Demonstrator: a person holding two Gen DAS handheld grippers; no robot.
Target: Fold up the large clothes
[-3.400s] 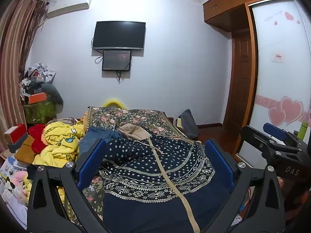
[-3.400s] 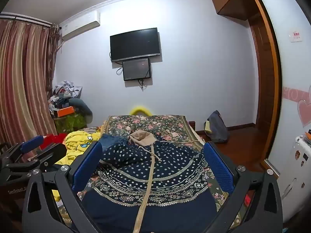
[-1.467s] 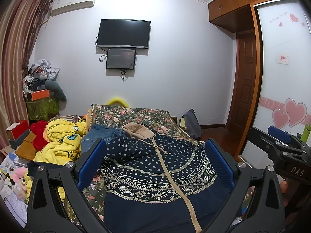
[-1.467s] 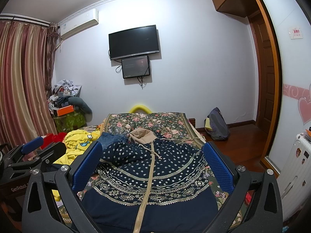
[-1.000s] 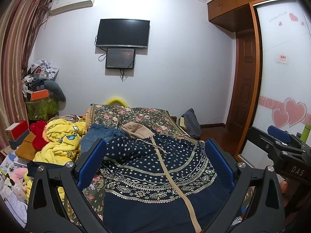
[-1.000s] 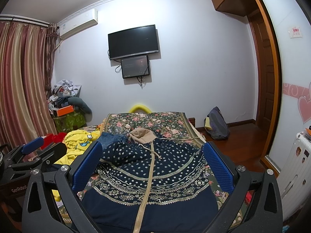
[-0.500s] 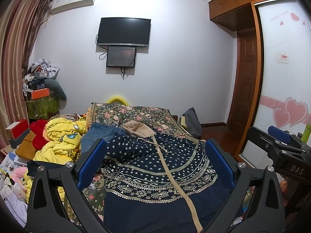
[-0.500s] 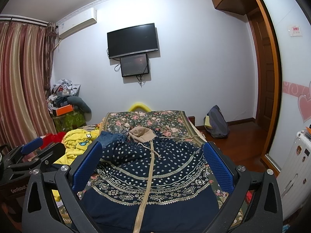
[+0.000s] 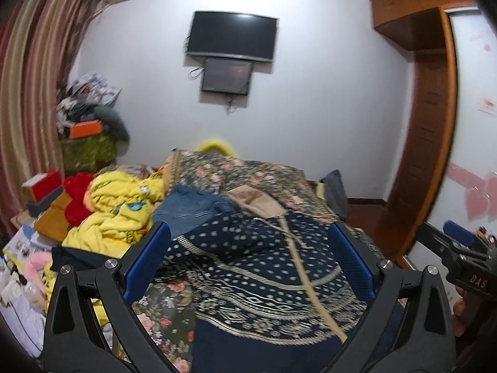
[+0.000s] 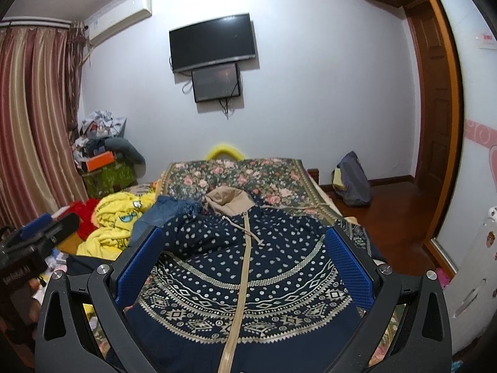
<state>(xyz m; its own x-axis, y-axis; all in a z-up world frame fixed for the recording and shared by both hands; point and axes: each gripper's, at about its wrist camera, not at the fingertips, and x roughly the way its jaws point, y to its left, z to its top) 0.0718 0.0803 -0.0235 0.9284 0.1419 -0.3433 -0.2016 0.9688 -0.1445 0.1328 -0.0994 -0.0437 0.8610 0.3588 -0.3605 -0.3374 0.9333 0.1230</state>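
The hooded jacket [image 10: 248, 267] lies spread on the bed [image 10: 279, 183]; it looks soft, bulky and floppy. Both the left gripper [image 9: 248, 261] and right gripper [image 10: 245, 264] hover with jaws open, holding nothing. Best grips are probably the sleeve or hem edges.

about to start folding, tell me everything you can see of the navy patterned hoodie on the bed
The navy hoodie lies front up on the floral bedspread, hood away from the cameras. Soft-looking fabric with pale dots above, beige geometric bands below, a plain navy hem. Beige zipper closed down the middle, tan-lined hood, drawstrings loose. One sleeve lies bunched beside blue denim. Neither gripper touches it.
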